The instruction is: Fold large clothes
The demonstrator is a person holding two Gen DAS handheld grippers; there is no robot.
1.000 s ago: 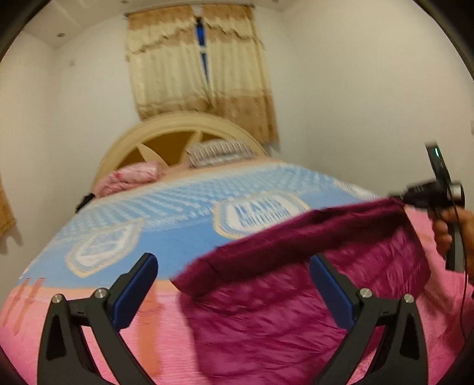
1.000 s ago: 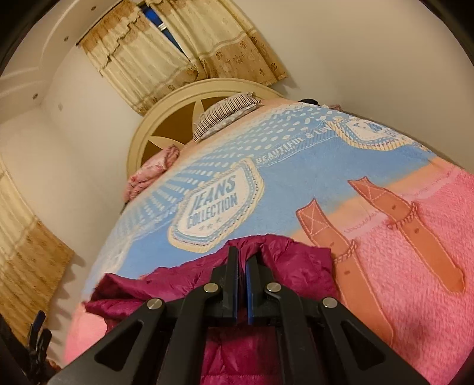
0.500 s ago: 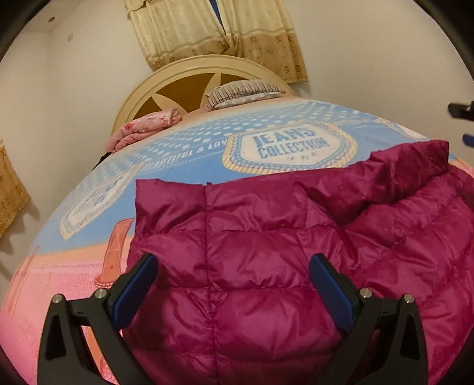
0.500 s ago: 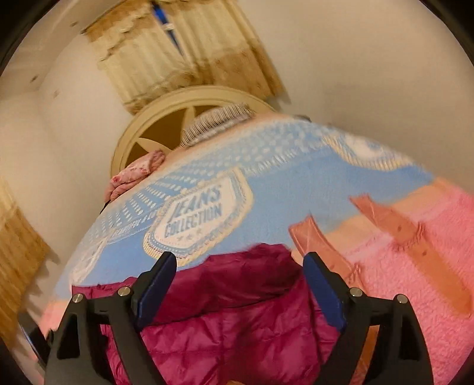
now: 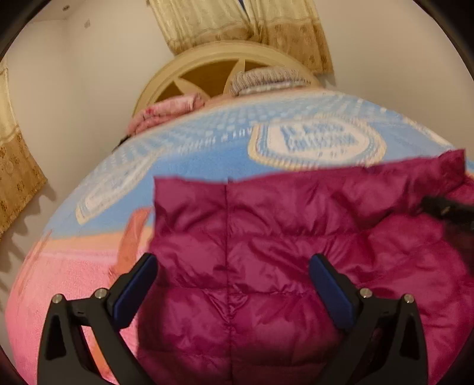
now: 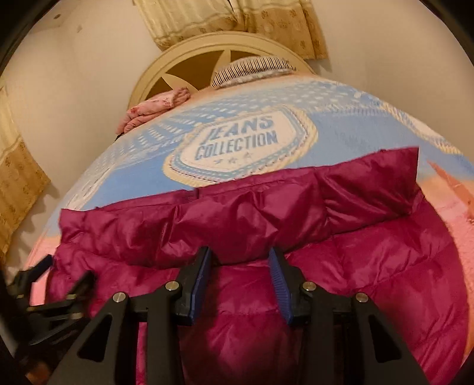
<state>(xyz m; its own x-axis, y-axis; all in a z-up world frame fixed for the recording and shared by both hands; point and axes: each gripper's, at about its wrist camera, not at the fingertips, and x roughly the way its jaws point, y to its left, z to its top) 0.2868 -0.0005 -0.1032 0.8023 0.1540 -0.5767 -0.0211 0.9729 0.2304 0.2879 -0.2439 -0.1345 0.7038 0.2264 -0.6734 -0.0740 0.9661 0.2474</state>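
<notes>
left gripper [image 5: 232,277]: tilted down over jacket, jaws spread wide, nothing pinched
right gripper [image 6: 239,268]: tilted down over jacket's folded edge, jaws partly apart and closing, fabric below them, pads not pressing on it
jacket [image 6: 340,237]: one, magenta quilted puffer, lying flat on bed, top part folded over
bed [image 6: 370,118]: one, blue-pink "JEANS COLLECTION" blanket
pillows: two at headboard [image 6: 183,65], striped [image 6: 251,69] and pink [image 6: 151,108]
curtains [image 6: 237,17]: behind headboard
</notes>
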